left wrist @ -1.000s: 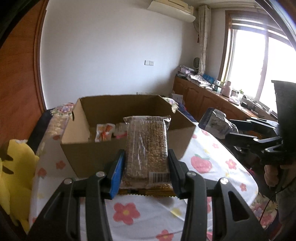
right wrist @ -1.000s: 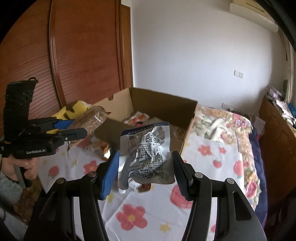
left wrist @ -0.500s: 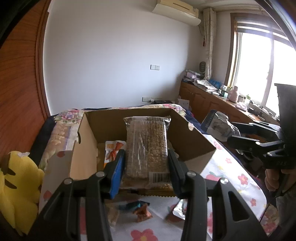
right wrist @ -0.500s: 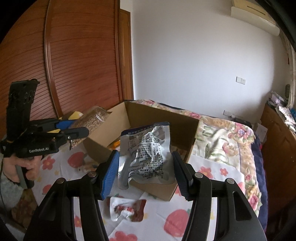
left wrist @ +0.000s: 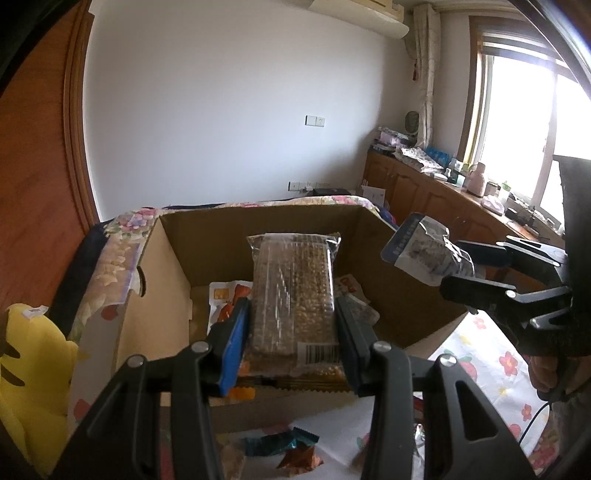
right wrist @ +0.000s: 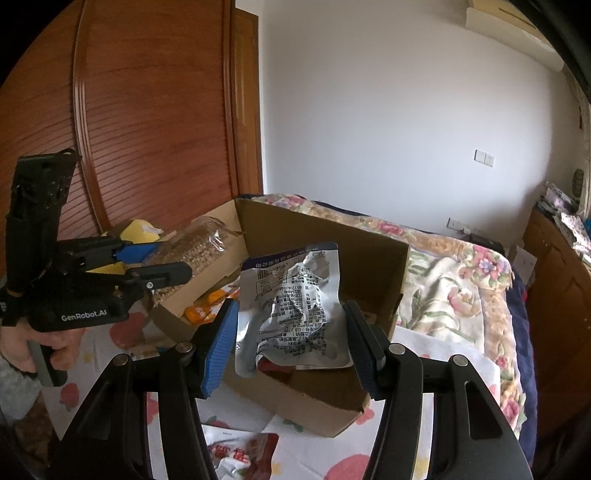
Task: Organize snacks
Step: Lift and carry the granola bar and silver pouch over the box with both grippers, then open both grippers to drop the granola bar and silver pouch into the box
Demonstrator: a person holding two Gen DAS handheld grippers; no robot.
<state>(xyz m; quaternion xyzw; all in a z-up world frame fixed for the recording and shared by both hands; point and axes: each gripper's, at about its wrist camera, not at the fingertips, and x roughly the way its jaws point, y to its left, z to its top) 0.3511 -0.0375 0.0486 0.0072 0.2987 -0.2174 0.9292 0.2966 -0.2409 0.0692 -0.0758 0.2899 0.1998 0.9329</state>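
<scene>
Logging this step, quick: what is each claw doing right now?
Left claw: closed on the grain bar pack.
Right claw: closed on the silver pouch.

White wall [left wrist: 221,110] with a light switch [left wrist: 315,120] and an air conditioner [left wrist: 354,13] mounted up high; reddish wooden louvred doors [right wrist: 147,122] stood on the left side. Wooden cabinets [left wrist: 424,195] ran under a bright window [left wrist: 517,122], their top cluttered with small items too small to tell, and a curtain [left wrist: 424,66] hung in the corner. A floral quilt [right wrist: 454,266] lay beyond a white cloth printed with red flowers [left wrist: 491,354], and a yellow plush toy [left wrist: 29,373] sat at the left edge.
</scene>
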